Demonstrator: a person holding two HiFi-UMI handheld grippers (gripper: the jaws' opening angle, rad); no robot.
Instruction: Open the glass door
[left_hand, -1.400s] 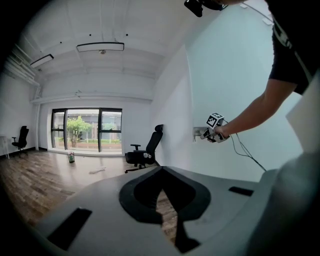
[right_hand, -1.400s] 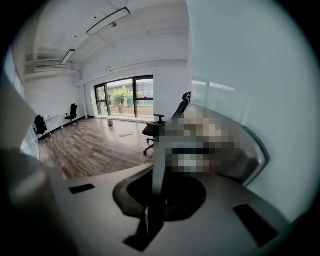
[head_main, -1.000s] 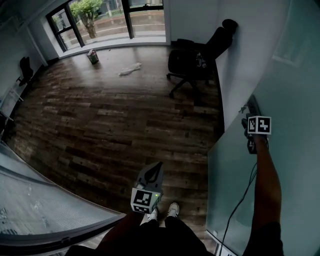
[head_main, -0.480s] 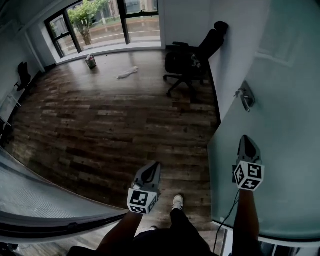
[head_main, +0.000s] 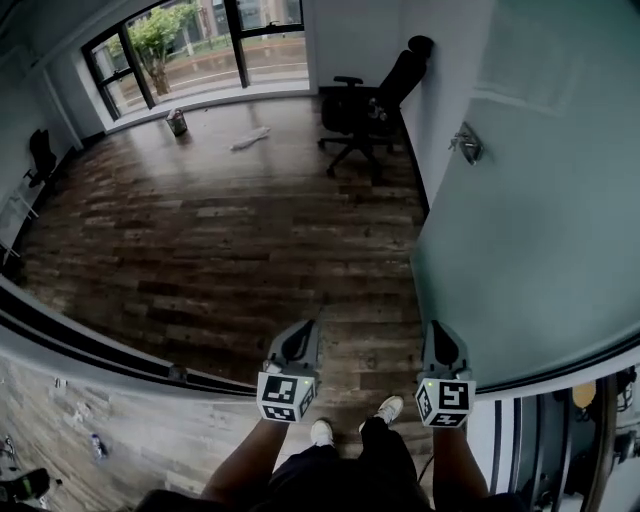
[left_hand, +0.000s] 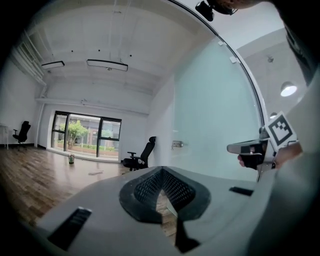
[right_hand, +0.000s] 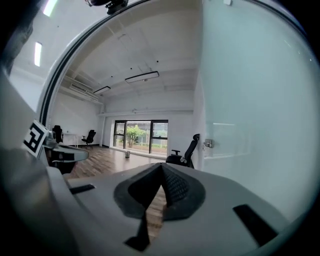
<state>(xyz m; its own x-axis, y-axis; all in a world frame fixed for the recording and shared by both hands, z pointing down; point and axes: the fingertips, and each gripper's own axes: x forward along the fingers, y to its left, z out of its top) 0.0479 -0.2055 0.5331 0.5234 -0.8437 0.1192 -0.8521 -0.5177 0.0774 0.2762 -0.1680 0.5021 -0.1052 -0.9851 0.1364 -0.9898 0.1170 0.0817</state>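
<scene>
The frosted glass door (head_main: 520, 230) stands swung open at the right of the head view, its metal handle (head_main: 466, 143) far beyond both grippers. Low in that view, my left gripper (head_main: 303, 332) and right gripper (head_main: 440, 332) are held side by side near the body, both shut with nothing in them. In the left gripper view the left gripper (left_hand: 161, 172) points into the room, with the handle (left_hand: 177, 144) small on the door and the right gripper (left_hand: 250, 148) at the right. The right gripper (right_hand: 161, 169) shows its jaws closed, the handle (right_hand: 208, 144) far ahead.
A black office chair (head_main: 365, 110) stands by the wall past the door. A white rag (head_main: 250, 138) and a small can (head_main: 177, 122) lie on the wood floor near the windows (head_main: 200, 40). A dark curved frame (head_main: 100, 350) crosses the lower left. My shoes (head_main: 320, 432) show below.
The right gripper has come off the door handle, shut, and drawn back beside the left one. The handle now sits farther away, and the view has backed away from the door.
</scene>
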